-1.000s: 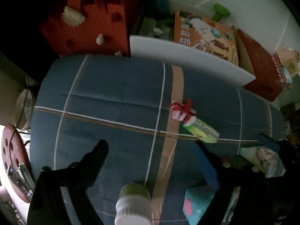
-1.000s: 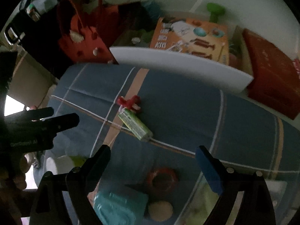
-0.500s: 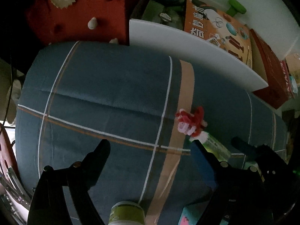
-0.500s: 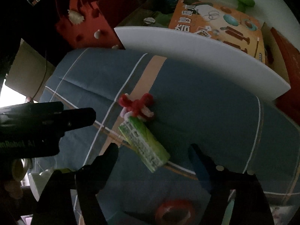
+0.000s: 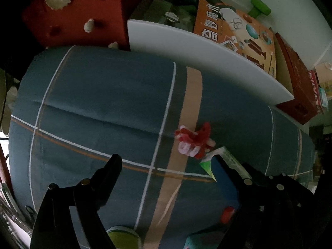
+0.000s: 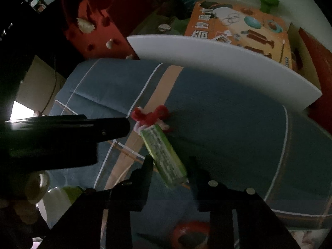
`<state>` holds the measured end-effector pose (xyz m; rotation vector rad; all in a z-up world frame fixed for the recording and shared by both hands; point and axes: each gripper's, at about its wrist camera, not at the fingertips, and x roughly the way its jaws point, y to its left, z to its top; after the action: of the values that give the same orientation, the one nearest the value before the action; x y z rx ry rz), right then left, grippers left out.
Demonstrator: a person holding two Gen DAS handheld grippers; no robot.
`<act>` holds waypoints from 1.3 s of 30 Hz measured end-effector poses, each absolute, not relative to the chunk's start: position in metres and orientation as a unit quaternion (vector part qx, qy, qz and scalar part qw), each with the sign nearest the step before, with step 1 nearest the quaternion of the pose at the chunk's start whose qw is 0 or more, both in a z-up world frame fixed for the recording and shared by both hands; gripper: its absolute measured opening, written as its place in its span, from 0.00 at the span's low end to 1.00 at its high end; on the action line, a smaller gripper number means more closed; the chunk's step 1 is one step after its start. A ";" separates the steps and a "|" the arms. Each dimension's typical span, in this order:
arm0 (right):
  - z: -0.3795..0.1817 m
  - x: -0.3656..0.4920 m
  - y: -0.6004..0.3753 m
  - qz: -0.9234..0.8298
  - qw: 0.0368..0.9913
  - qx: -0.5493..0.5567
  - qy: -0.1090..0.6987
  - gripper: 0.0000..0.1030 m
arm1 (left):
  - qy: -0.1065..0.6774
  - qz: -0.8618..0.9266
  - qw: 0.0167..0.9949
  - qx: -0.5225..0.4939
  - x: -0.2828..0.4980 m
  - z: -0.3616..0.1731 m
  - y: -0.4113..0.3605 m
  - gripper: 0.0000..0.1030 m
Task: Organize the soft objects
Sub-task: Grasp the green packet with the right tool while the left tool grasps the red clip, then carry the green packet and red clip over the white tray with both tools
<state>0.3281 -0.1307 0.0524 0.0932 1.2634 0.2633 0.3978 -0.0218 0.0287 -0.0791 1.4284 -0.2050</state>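
A green tissue pack lies on the blue plaid cushion, next to a red and pink fuzzy toy. My right gripper has closed in around the near end of the pack, a finger on each side. My left gripper is open and empty above the cushion; the toy and the pack's end lie just by its right finger. The left gripper also shows as a dark bar in the right wrist view.
A white board borders the cushion's far edge, with an orange box and red bag behind. A green-capped bottle, a teal item and a red round object lie near the front edge.
Both grippers moved forward toward the toy and pack. The right gripper's fingers narrowed around the tissue pack.
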 end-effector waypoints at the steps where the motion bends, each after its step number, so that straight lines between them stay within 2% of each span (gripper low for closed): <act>1: 0.054 0.327 -0.134 0.122 0.799 0.042 0.588 0.31 | 0.655 -0.094 0.749 -0.038 0.398 0.027 -0.024 0.84; 4: 0.060 0.324 -0.147 0.115 0.802 0.044 0.585 0.30 | 0.660 -0.094 0.744 -0.041 0.399 0.022 -0.033 0.78; 11: 0.064 0.318 -0.182 0.095 0.804 0.057 0.585 0.30 | 0.663 -0.092 0.742 -0.042 0.406 0.006 -0.051 0.76; 12: 0.064 0.317 -0.185 0.094 0.804 0.059 0.585 0.30 | 0.664 -0.091 0.741 -0.041 0.407 0.003 -0.053 0.72; 13: 0.064 0.316 -0.188 0.093 0.804 0.061 0.584 0.30 | 0.666 -0.091 0.739 -0.041 0.408 0.000 -0.056 0.61; 18: 0.061 0.312 -0.199 0.090 0.802 0.065 0.587 0.30 | 0.665 -0.092 0.740 -0.040 0.411 -0.006 -0.063 0.54; 20: 0.060 0.312 -0.201 0.088 0.801 0.068 0.588 0.30 | 0.663 -0.099 0.741 -0.042 0.410 -0.006 -0.066 0.39; 23: 0.061 0.309 -0.202 0.088 0.801 0.071 0.587 0.30 | 0.662 -0.101 0.742 -0.037 0.407 -0.004 -0.069 0.32; 28: 0.070 0.301 -0.204 0.088 0.803 0.069 0.585 0.30 | 0.657 -0.110 0.745 -0.040 0.393 0.002 -0.073 0.27; 29: 0.073 0.300 -0.204 0.087 0.804 0.069 0.585 0.30 | 0.655 -0.112 0.746 -0.040 0.391 0.005 -0.068 0.24; 34: 0.090 0.288 -0.209 0.079 0.807 0.072 0.581 0.29 | 0.650 -0.120 0.749 -0.045 0.376 0.019 -0.066 0.23; 35: 0.094 0.285 -0.211 0.079 0.808 0.073 0.580 0.25 | 0.649 -0.123 0.750 -0.046 0.372 0.024 -0.066 0.23; 39: 0.114 0.269 -0.218 0.072 0.812 0.075 0.574 0.24 | 0.643 -0.133 0.753 -0.051 0.354 0.041 -0.068 0.23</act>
<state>0.2689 -0.2175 0.1137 0.1605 1.2250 0.1530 0.3543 -0.0683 0.0409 -0.1122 1.4037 -0.2898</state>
